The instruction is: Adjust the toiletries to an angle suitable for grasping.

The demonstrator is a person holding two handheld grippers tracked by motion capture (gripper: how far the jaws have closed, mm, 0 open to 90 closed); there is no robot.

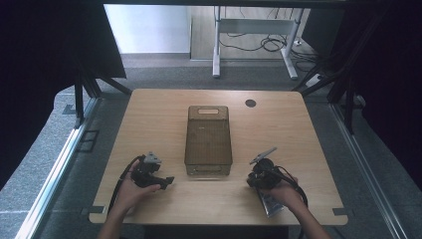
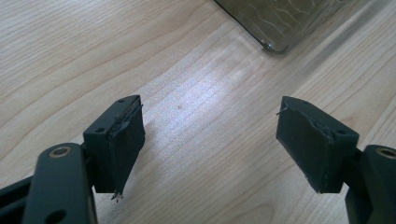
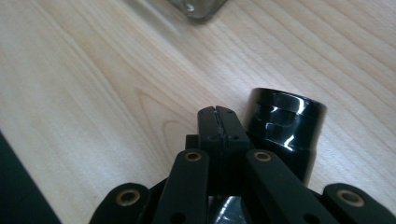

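Observation:
A smoky see-through bin (image 1: 209, 144) stands empty in the middle of the wooden table (image 1: 164, 114). My left gripper (image 1: 166, 181) rests near the bin's front left corner. In the left gripper view it (image 2: 210, 121) is open, with bare wood between the jaws and the bin's corner (image 2: 275, 28) ahead. My right gripper (image 1: 255, 178) sits at the bin's front right. In the right gripper view it (image 3: 218, 112) is shut, jaws pressed flat together. A glossy black cylinder (image 3: 285, 126) lies right beside those jaws. A silvery packet (image 1: 271, 204) lies under the right hand.
A round black grommet (image 1: 250, 103) is set in the table's far right part. Beyond the far edge stand a white desk frame (image 1: 254, 35) and loose cables on the floor. Dark curtains hang on both sides.

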